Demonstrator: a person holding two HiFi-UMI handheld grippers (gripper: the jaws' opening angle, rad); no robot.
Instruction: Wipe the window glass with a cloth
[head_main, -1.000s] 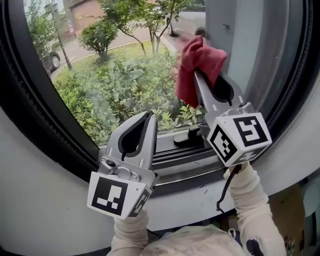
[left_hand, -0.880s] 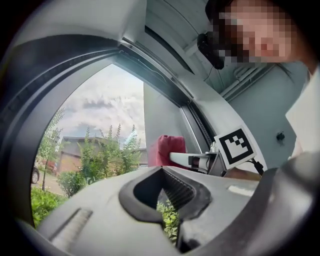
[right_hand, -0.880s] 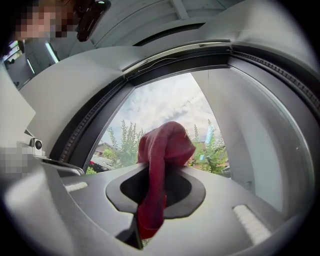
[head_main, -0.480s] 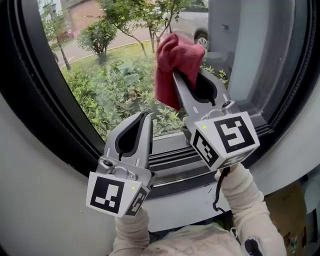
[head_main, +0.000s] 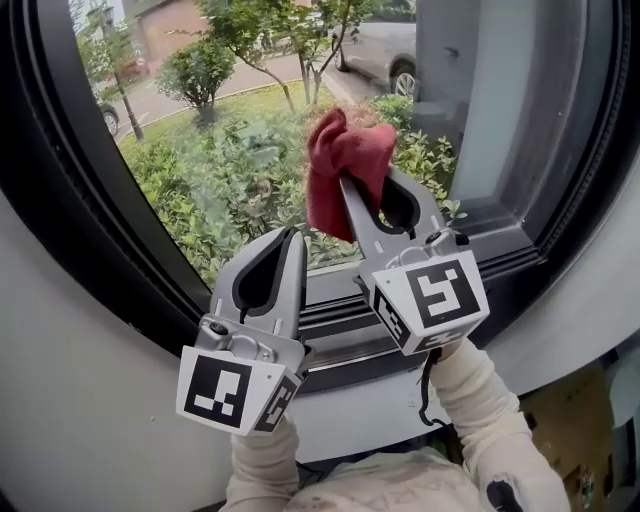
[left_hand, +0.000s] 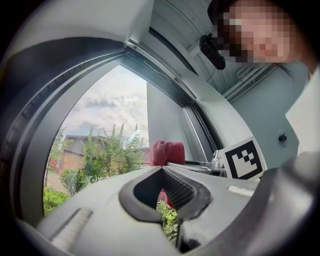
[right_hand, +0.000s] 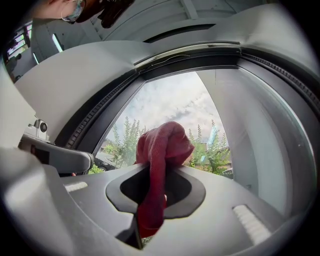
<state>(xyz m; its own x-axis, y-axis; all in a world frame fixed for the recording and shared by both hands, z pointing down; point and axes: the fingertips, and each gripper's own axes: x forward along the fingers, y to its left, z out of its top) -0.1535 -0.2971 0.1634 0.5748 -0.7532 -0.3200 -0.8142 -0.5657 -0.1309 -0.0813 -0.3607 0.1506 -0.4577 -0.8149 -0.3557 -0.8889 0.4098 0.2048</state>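
Observation:
A red cloth (head_main: 340, 165) is bunched at the tip of my right gripper (head_main: 352, 180), which is shut on it and holds it against the window glass (head_main: 230, 160) near the pane's lower middle. In the right gripper view the red cloth (right_hand: 159, 165) hangs down through the closed jaws of the right gripper (right_hand: 160, 155). My left gripper (head_main: 290, 235) is shut and empty, lower left of the cloth, its tip near the bottom of the glass. From the left gripper view the red cloth (left_hand: 167, 152) shows beyond the left gripper (left_hand: 162, 170).
A dark window frame (head_main: 60, 230) curves round the glass, with sill tracks (head_main: 340, 315) below. A grey vertical post (head_main: 470, 90) stands to the right of the pane. Bushes, trees and parked cars lie outside.
My right gripper has carried the red cloth leftward and down across the glass, from the grey post toward the pane's middle. The left gripper has barely moved.

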